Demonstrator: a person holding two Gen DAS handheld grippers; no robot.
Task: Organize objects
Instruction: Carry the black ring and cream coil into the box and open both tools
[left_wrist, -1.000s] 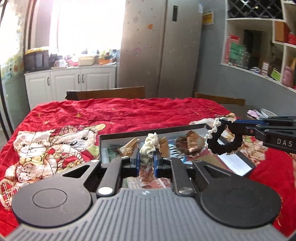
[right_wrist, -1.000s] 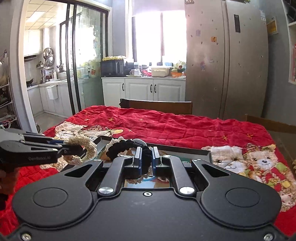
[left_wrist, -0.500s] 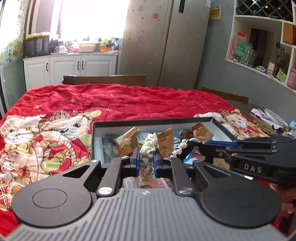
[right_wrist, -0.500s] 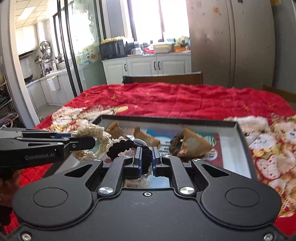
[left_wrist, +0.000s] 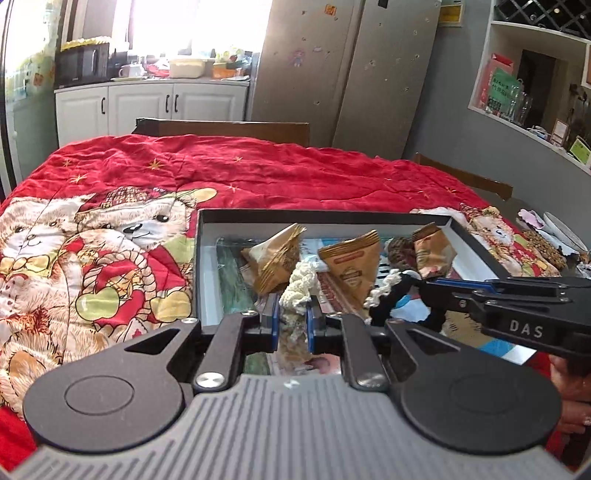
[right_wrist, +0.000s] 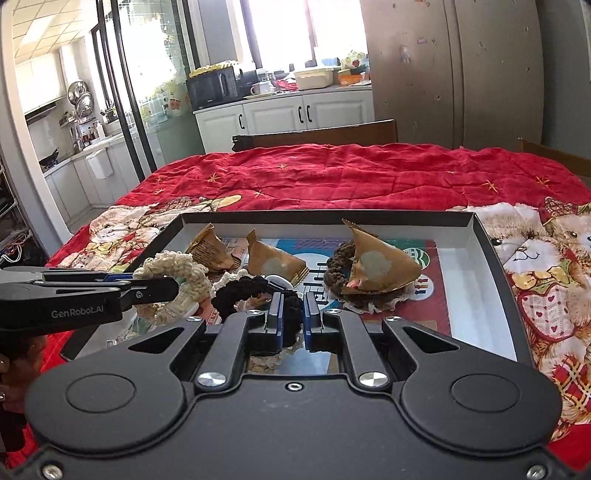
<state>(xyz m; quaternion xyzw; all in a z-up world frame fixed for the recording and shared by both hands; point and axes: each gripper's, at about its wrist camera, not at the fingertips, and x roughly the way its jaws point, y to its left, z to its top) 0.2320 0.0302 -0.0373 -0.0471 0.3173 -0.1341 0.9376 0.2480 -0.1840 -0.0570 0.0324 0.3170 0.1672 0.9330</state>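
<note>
A shallow black box (left_wrist: 321, 216) (right_wrist: 325, 216) lies on the red bear quilt. Inside it are three brown triangular packets (left_wrist: 354, 266) (right_wrist: 273, 260) and a dark brown scrunchie (right_wrist: 338, 260), one packet resting on that scrunchie. My left gripper (left_wrist: 291, 314) is shut on a cream crochet scrunchie (left_wrist: 301, 280), low over the box's near left part. From the right wrist, that left gripper (right_wrist: 173, 288) and its cream scrunchie (right_wrist: 177, 269) come in from the left. My right gripper (right_wrist: 292, 306) is shut on a black scrunchie (right_wrist: 240, 291) with cream trim, just beside it over the box.
The red quilt (left_wrist: 221, 173) covers the whole table. Wooden chair backs (left_wrist: 221, 127) (right_wrist: 317, 134) stand at its far edge. A plate and small items (left_wrist: 554, 236) lie past the quilt's right edge. A hand (left_wrist: 569, 387) holds the right gripper.
Both grippers have sunk and come forward over the box, each still holding its scrunchie. The right gripper's black scrunchie dropped from above the box rim to down inside it.
</note>
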